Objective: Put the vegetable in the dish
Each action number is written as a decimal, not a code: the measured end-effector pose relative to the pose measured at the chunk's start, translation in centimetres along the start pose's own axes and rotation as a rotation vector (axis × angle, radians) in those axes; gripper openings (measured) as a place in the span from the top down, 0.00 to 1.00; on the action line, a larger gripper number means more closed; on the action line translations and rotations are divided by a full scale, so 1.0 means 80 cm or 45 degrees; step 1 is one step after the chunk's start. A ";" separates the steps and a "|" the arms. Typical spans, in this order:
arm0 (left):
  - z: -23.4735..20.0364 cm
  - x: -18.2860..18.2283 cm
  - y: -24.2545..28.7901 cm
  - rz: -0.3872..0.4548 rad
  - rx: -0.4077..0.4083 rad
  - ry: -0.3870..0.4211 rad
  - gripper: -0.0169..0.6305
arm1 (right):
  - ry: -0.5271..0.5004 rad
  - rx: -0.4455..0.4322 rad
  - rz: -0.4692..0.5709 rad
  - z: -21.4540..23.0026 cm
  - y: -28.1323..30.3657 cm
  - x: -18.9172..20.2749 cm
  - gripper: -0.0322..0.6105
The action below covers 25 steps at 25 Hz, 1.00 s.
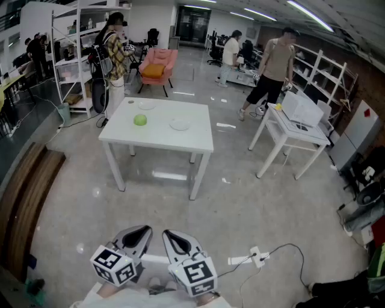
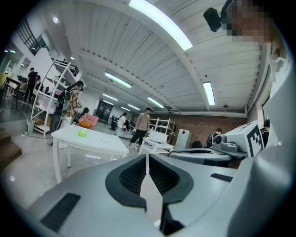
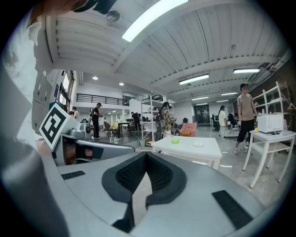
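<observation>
Left tool point(image 1: 143, 231) pads pressed together, nothing between. Right tool point(image 1: 168, 236) same. Both side by side at bottom of head view, well short of counter point(image 1: 157, 142). Green vegetable point(image 1: 140, 120) on counter top, left of clear dish point(image 1: 179, 124), not touching it. Only head view shows cable with power strip point(image 1: 257, 257) on floor near right tool. Right gripper view shows railed gallery point(image 3: 104, 98). Open floor between tools and counter's near edge. Marker cubes point(image 1: 114, 264): black-and-white squares.

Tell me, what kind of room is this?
Probably a big open office or workshop. There's a white table on a shiny floor, metal shelving along the sides, and long strip lights on the ceiling.
</observation>
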<state>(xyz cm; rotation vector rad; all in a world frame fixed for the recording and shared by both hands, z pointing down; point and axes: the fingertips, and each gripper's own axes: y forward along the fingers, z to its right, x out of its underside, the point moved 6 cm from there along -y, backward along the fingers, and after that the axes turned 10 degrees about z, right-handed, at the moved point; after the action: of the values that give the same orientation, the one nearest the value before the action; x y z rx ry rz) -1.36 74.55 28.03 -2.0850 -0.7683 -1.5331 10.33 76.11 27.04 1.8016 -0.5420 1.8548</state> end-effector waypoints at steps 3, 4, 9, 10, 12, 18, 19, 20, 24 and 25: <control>0.003 -0.002 0.002 -0.006 0.008 0.016 0.94 | -0.003 0.005 0.001 0.002 -0.001 -0.003 0.93; 0.005 -0.002 0.002 -0.005 0.012 0.018 0.94 | -0.004 0.006 0.000 0.003 -0.002 -0.003 0.93; 0.009 0.003 0.003 -0.011 0.024 0.034 0.94 | -0.007 0.018 -0.011 0.007 -0.005 0.001 0.93; 0.008 0.004 0.003 -0.013 0.024 0.034 0.94 | -0.009 0.024 -0.012 0.008 -0.005 0.002 0.93; 0.007 0.003 0.002 -0.015 0.022 0.036 0.94 | -0.015 0.033 -0.014 0.010 -0.005 0.003 0.93; 0.015 0.007 0.003 -0.016 0.025 0.040 0.94 | 0.017 0.024 -0.017 0.009 -0.009 0.005 0.93; 0.016 0.008 0.005 -0.018 0.024 0.039 0.94 | 0.026 0.024 -0.016 0.011 -0.011 0.006 0.93; 0.018 0.009 0.006 -0.021 0.022 0.039 0.94 | 0.030 0.023 -0.014 0.012 -0.012 0.007 0.93; 0.022 0.003 0.006 0.002 0.051 0.049 0.94 | 0.047 0.017 0.000 0.012 -0.014 0.003 0.93; 0.026 0.001 0.006 0.019 0.070 0.046 0.94 | 0.047 0.013 0.000 0.012 -0.016 0.002 0.93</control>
<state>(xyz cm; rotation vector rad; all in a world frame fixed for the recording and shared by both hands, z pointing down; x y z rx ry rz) 0.45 75.50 27.50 -2.0139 -0.7710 -1.5205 11.87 76.54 27.21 1.7703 -0.5200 1.8900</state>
